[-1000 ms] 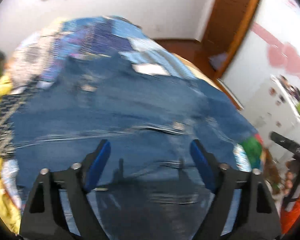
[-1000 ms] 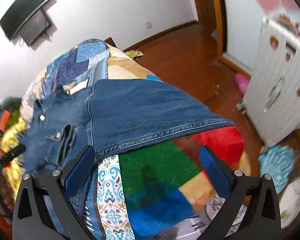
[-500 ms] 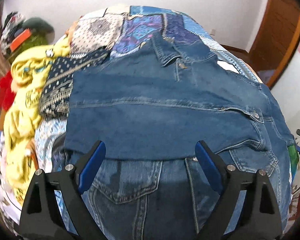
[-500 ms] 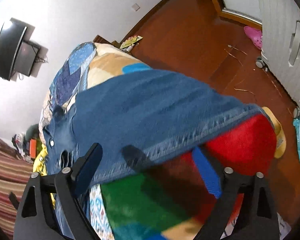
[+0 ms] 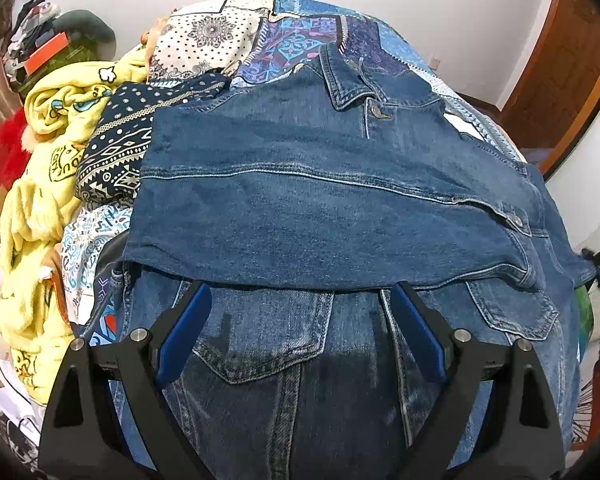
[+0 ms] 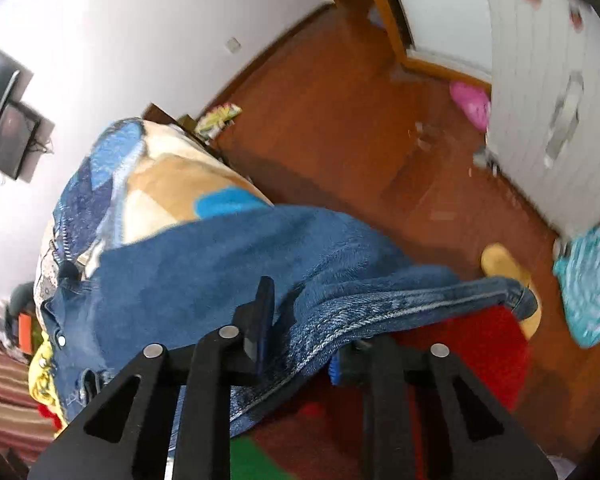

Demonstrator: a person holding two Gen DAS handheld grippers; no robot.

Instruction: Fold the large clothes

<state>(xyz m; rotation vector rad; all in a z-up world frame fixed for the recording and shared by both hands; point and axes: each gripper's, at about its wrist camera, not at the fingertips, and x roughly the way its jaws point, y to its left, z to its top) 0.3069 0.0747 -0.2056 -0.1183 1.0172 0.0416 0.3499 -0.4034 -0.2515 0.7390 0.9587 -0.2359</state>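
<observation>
Pinching the hem of the denim jacket [image 6: 228,264] in my right tool [image 6: 300,340], I keep my left tool [image 5: 300,320] spread and empty above the front pockets. I see the jacket lying on the bed [image 5: 284,36] with one sleeve folded across — heavy, stiff cloth, I judge, not slippery. I would grip doubled seams — they hold best.

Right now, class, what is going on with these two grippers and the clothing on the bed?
A person is folding a denim jacket spread on a patchwork bedspread. The right gripper is shut on the jacket's hem, lifting that edge. The left gripper hovers open above the jacket's front, gripping nothing. One sleeve already lies folded across the body.
</observation>
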